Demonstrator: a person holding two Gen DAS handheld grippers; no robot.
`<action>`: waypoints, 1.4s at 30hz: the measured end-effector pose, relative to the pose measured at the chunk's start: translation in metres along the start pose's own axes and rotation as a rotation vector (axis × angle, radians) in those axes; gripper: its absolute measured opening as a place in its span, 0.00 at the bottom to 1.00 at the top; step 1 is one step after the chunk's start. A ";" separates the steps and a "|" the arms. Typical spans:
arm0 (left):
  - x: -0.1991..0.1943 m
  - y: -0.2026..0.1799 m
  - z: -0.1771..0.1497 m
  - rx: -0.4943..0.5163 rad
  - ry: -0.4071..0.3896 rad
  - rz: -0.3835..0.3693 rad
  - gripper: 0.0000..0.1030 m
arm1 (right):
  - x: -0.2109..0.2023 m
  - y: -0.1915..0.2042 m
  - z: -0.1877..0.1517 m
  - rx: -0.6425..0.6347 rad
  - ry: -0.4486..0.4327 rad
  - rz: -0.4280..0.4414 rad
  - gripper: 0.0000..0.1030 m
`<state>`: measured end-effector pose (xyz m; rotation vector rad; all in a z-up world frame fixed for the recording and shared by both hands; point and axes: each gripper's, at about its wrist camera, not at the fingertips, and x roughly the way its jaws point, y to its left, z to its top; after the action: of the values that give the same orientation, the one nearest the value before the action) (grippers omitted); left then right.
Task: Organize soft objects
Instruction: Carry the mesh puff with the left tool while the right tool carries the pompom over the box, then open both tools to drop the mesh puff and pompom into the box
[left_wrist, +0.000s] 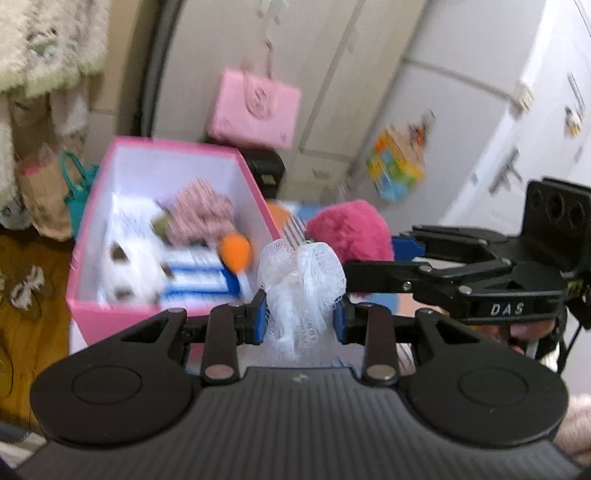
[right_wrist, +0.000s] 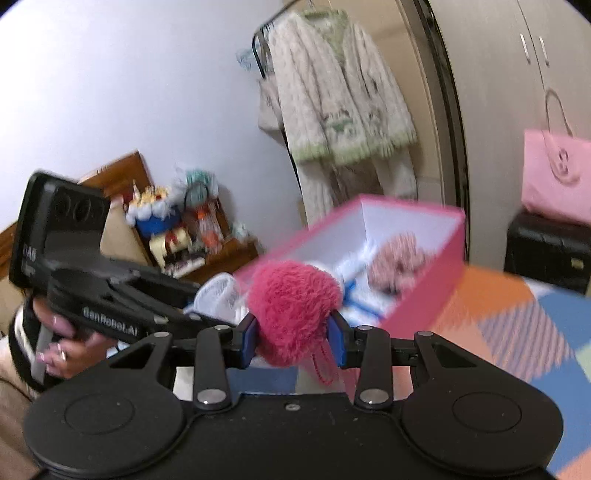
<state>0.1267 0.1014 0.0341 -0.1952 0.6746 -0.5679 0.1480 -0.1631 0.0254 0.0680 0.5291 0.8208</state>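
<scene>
My left gripper (left_wrist: 300, 317) is shut on a white mesh bath puff (left_wrist: 301, 280), held in the air just right of the pink box (left_wrist: 92, 310). My right gripper (right_wrist: 293, 339) is shut on a fluffy magenta pom-pom (right_wrist: 291, 306), held in front of the same pink box (right_wrist: 424, 295). The pom-pom (left_wrist: 351, 229) and the right gripper's body (left_wrist: 480, 273) show in the left wrist view. The left gripper's body (right_wrist: 110, 295) and the puff (right_wrist: 218, 295) show in the right wrist view. The box holds a pink knitted item (left_wrist: 203, 214), an orange ball (left_wrist: 236, 251) and white and blue soft things.
A pink handbag (left_wrist: 255, 107) hangs on the wardrobe behind the box, above a black case (left_wrist: 266, 170). A fluffy robe (right_wrist: 340, 92) hangs on a rack. A colourful play mat (right_wrist: 517, 332) covers the floor. Bags (left_wrist: 55, 188) and a shelf of toys (right_wrist: 173, 229) stand nearby.
</scene>
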 end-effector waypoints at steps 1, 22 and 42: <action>0.000 0.006 0.004 -0.012 -0.020 0.008 0.31 | 0.005 0.000 0.005 -0.010 -0.011 -0.007 0.43; 0.107 0.068 0.028 0.008 0.057 0.271 0.40 | 0.120 -0.033 0.020 -0.182 0.143 -0.198 0.44; 0.072 0.037 0.023 0.108 0.085 0.353 0.90 | 0.067 -0.040 0.021 0.022 0.010 -0.273 0.72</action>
<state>0.2037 0.0921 0.0001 0.0499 0.7387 -0.2734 0.2226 -0.1405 0.0048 0.0114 0.5431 0.5492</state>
